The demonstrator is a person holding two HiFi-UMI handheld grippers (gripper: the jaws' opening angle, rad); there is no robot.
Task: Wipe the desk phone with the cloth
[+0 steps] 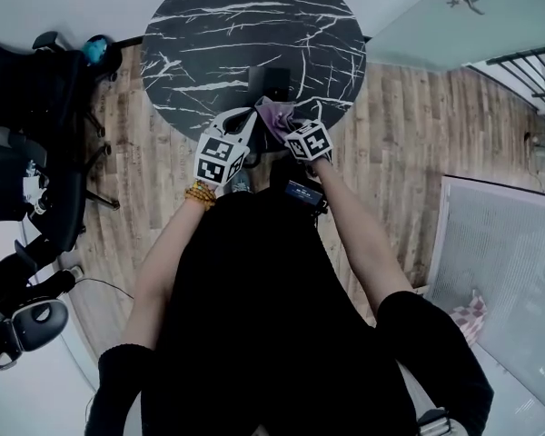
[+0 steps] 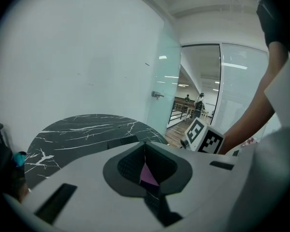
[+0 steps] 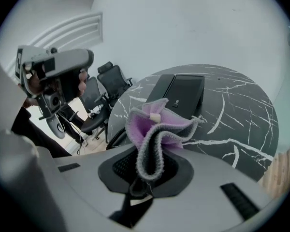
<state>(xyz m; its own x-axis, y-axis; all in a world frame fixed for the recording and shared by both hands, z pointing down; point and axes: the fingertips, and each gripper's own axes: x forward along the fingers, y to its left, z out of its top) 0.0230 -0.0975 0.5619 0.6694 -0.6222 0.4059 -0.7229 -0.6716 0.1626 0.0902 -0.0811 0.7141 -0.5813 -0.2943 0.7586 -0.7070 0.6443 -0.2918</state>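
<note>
The black desk phone lies at the near edge of the round black marble table. A purple cloth with a grey edge hangs between both grippers, just in front of the phone. My right gripper is shut on the cloth, which bunches up above its jaws, and the phone lies beyond on the table. My left gripper is shut, with a sliver of purple cloth pinched between its jaws. In the head view the left gripper and right gripper stand close together.
Black office chairs stand to the left on the wooden floor. A glass wall and door lie past the table. A white panel stands at the right. The left gripper shows at the upper left of the right gripper view.
</note>
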